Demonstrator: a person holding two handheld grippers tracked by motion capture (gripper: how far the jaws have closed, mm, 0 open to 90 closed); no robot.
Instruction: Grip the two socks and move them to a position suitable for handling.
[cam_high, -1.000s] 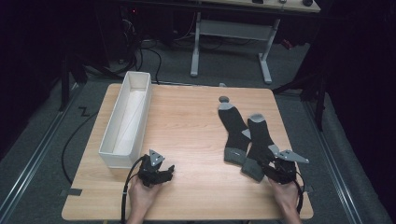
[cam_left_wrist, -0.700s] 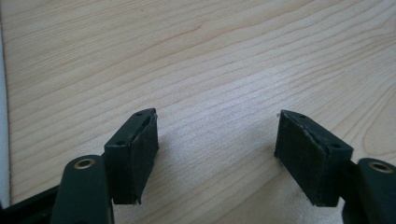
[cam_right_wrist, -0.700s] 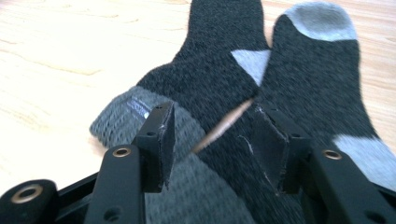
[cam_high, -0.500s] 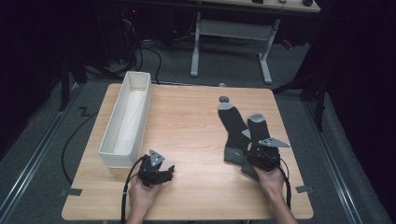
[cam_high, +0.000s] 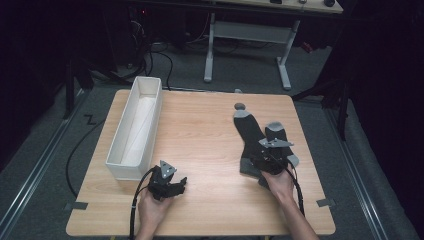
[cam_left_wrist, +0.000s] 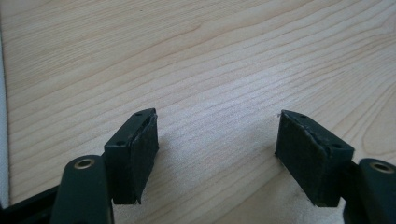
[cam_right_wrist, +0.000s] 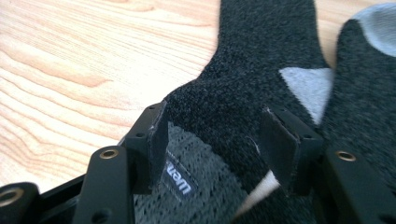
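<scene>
Start at the left edge of the bench (cam_high: 210, 150): the long white bin (cam_high: 135, 127) lies lengthwise along that side, its near end just beside your left hand. It looks empty from above, so it is probably where the laundry is meant to end up, parked within easy reach but out of the working area.

Your left tool (cam_high: 167, 184) rests near the front edge, apart from the bin. In the left gripper view its pads (cam_left_wrist: 142, 149) stand well apart with nothing but bare wood between them. It seems to be waiting, kept low and clear so it does not crowd the other hand.

The middle of the bench is bare wood.

On the right lie the 2 dark socks (cam_high: 252, 135) with pale grey toes and heels, side by side and touching, toes pointing away from you and cuffs toward you. That layout puts the ribbed cuffs closest to your right hand, the easiest part to pinch.

Your right tool (cam_high: 270, 159) sits over the near ends of the socks. Its jaws have just been opening, and in the right gripper view they stand wide, straddling the cuff of the left sock (cam_right_wrist: 243, 93), with the ribbed band and its small label (cam_right_wrist: 180, 179) between them. The pads (cam_right_wrist: 280, 144) do not appear to press the fabric yet, so I judge nothing is gripped: you look set to close on that cuff next.
</scene>
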